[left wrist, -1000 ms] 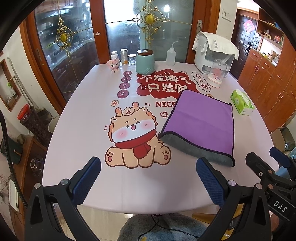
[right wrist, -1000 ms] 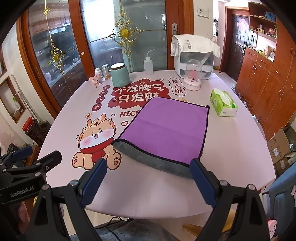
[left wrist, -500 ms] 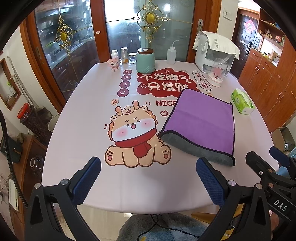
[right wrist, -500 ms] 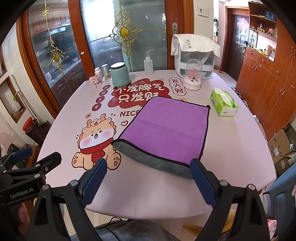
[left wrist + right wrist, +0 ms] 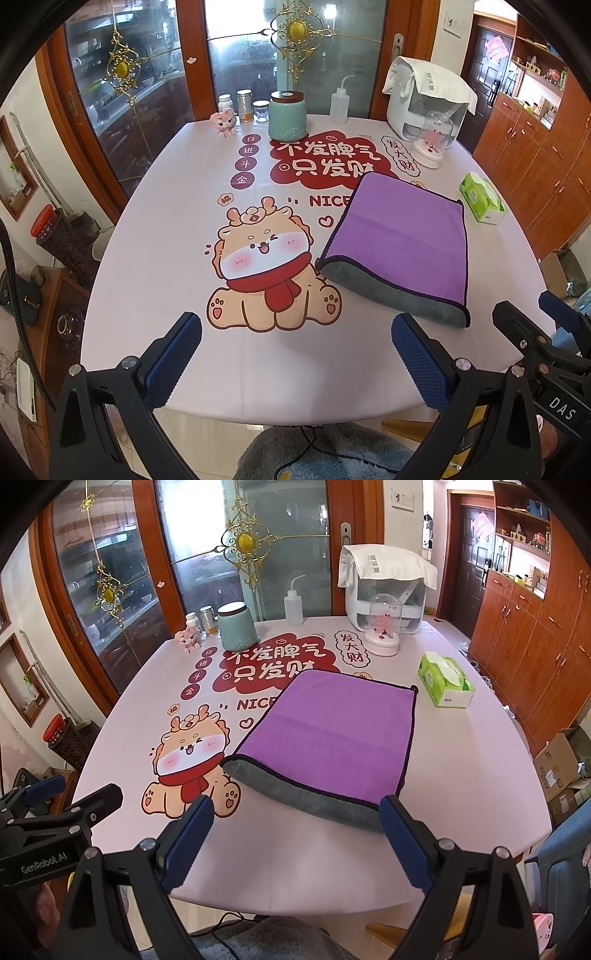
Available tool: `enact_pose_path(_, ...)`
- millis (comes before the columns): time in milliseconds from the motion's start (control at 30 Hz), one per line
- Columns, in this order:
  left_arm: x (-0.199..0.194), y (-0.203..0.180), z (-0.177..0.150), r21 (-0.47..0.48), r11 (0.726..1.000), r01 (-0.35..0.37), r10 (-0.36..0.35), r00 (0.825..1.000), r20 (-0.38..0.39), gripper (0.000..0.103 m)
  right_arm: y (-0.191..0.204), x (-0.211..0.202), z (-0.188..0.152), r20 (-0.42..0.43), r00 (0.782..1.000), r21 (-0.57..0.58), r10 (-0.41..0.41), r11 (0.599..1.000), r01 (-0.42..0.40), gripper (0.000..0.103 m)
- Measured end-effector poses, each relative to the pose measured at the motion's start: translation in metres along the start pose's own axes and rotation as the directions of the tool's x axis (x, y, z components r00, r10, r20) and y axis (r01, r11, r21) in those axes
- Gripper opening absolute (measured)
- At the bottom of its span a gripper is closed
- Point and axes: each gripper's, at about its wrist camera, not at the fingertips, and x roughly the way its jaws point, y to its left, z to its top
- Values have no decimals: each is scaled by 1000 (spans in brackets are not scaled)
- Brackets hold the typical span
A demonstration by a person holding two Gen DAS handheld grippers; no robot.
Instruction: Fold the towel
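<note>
Purple-and-grey microfibre towel (image 5: 328, 738) lies apparently folded once on the pink printed tablecloth (image 5: 177, 229), near its front edge, so both blue-padded tongs, left gripper (image 5: 295, 354) and right gripper (image 5: 295, 834), hover wide apart, empty, ready.

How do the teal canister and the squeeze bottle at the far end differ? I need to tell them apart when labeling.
The teal canister is wide, squat and opaque, capped by a dark flat lid; the squeeze bottle is slimmer, translucent white, with a thin bent spout. The canister stands left of the bottle, nearer the small jars. Both stand upright on the tablecloth, beyond the purple towel.
</note>
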Motion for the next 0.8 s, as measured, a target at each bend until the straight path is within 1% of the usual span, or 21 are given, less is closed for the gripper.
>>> enact_pose_path(400,11,3,5,22,999,27,-26,999,-20,102,2,9,-2,-20,999,22,-28,999,29,92)
enact_pose_path(800,24,8,18,55,997,52,-50,998,-35,102,6,19,5,-27,998,60,-61,996,62,92)
